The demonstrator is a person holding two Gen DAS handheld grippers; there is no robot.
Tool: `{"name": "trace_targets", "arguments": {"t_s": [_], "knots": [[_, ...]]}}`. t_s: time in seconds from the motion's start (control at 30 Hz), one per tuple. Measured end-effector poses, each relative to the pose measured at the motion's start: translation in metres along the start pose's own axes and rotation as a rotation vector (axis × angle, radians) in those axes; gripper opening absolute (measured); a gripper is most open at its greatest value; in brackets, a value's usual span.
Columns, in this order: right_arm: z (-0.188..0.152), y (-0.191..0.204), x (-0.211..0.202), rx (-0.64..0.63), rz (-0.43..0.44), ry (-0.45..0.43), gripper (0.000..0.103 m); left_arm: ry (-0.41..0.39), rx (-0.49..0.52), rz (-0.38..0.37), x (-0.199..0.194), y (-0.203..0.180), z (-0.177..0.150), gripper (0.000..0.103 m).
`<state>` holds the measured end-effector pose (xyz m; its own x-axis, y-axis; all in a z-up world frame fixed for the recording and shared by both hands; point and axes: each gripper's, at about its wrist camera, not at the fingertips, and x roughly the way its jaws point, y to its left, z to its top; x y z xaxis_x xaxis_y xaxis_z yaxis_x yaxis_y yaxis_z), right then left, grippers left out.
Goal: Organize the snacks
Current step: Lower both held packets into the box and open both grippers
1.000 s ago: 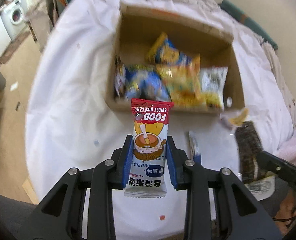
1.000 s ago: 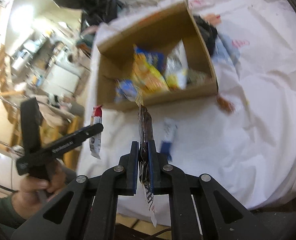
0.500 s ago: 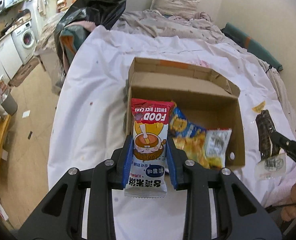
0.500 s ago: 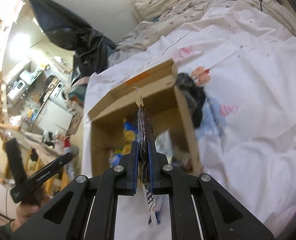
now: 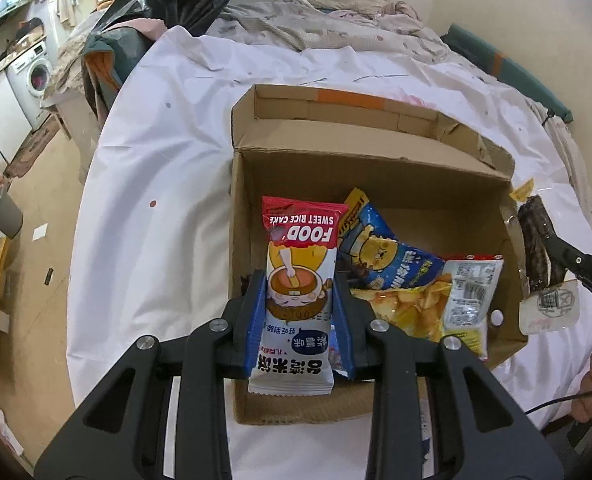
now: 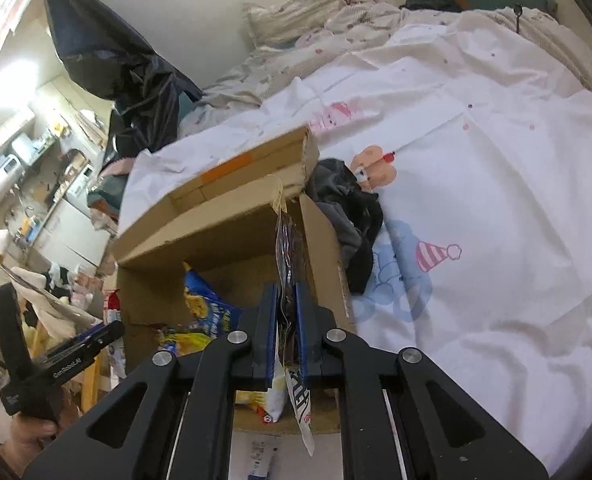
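Bed (image 5: pixel 144 168), white printed sheet: carries everything below. Cardboard box (image 5: pixel 376 176), open-topped, on the sheet: holds a blue chip bag (image 5: pixel 392 260) and a yellow chip bag (image 5: pixel 408 308). Left claw (image 5: pixel 299 316): clamped on a sweet rice cake packet (image 5: pixel 298 280), above the box's near-left corner. Right claw (image 6: pixel 286 336): pinched tight on a slim dark snack packet (image 6: pixel 287 256), over the box's right side.

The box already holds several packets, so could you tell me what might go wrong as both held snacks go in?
1. The left hand-held gripper grips the rice cake packet near the box's left wall; it may catch there.
2. The right hand-held gripper pinches a thin dark packet edge-on above the right wall; it might drop outside.
3. The chips bag leans loosely and could be crushed.
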<state>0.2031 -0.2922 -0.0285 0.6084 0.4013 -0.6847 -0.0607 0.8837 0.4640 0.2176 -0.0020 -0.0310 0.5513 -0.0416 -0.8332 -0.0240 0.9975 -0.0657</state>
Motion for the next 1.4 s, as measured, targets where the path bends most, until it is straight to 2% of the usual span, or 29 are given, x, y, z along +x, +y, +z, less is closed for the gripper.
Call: {"name": "trace_targets", "arguments": {"t_s": [0.07, 0.2, 0.5, 0.8, 0.93, 1.03, 1.1, 1.17, 1.27, 1.4], "knots": [[-0.001, 0.002, 0.007, -0.006, -0.022, 0.01, 0.01, 0.012, -0.008, 0.006, 0.003, 0.001, 0.001, 0.028], [0.0, 0.013, 0.014, -0.049, -0.05, 0.012, 0.01, 0.043, -0.033, -0.038, 0.008, 0.001, 0.004, 0.028], [-0.003, 0.009, 0.031, -0.014, -0.067, 0.083, 0.01, 0.074, -0.044, -0.026, 0.015, 0.001, 0.002, 0.028], [-0.004, 0.011, 0.028, -0.022, -0.067, 0.093, 0.011, 0.041, 0.016, -0.018, 0.01, -0.009, -0.002, 0.031], [-0.005, 0.013, 0.024, -0.019, -0.053, 0.077, 0.013, 0.037, 0.009, -0.029, 0.007, -0.005, -0.004, 0.039], [-0.005, 0.016, 0.021, -0.035, -0.045, 0.063, 0.013, 0.033, 0.007, -0.03, 0.004, -0.003, -0.006, 0.041], [-0.005, 0.018, 0.019, -0.035, -0.025, 0.054, 0.013, 0.034, -0.002, -0.044, 0.004, -0.001, -0.006, 0.051], [-0.004, 0.019, 0.017, -0.029, -0.001, 0.046, 0.013, 0.024, -0.021, -0.075, 0.001, 0.001, -0.005, 0.068], [-0.002, 0.02, 0.015, -0.013, 0.025, 0.05, 0.014, -0.011, -0.023, -0.088, -0.006, 0.0, -0.004, 0.075], [-0.003, 0.022, 0.009, 0.005, 0.054, 0.052, 0.014, -0.02, -0.016, -0.091, -0.009, -0.001, -0.005, 0.079]]}}
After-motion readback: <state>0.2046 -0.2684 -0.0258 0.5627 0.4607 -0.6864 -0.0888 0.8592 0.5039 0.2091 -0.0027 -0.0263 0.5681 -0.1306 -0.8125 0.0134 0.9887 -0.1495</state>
